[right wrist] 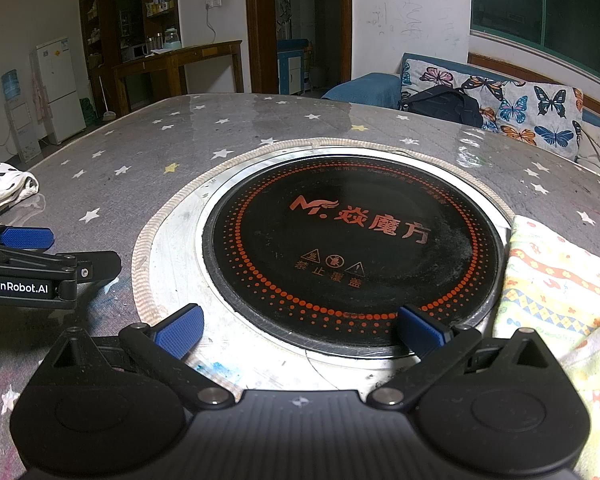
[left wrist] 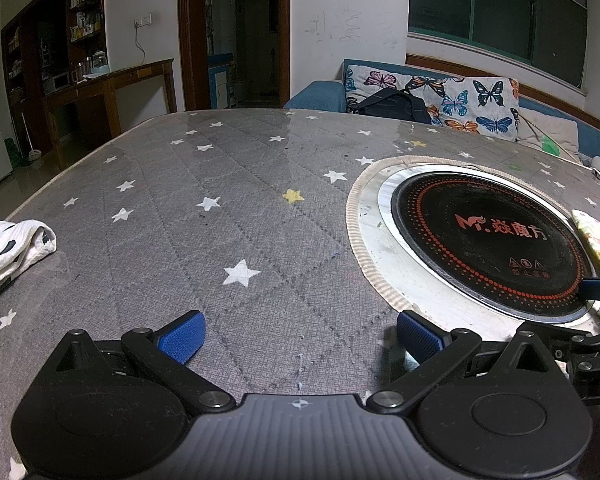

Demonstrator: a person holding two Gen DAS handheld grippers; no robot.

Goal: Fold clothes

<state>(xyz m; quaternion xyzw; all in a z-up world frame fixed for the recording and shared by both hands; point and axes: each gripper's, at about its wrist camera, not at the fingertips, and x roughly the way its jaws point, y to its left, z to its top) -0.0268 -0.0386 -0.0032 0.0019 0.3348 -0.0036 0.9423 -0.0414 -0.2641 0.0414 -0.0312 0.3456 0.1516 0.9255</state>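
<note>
Left gripper (left wrist: 300,338) released, right gripper (right wrist: 300,330) released over cooktop (right wrist: 352,248), patterned cloth (right wrist: 556,280) beside it

- The black round cooktop (right wrist: 352,248) set in the tabletop bears an orange "Mr." logo with the characters "焱魔方".
- Under three orange warning signs it reads "禁止覆盖".
- The left tongs (right wrist: 24,258), seen from the right wrist, carry a white "GenRobot.AI" label.

left gripper (left wrist: 300,336): black linkage, blue ribbed pads, silver pivots | right gripper (right wrist: 300,330): same | white "GenRobot.AI" label
</note>
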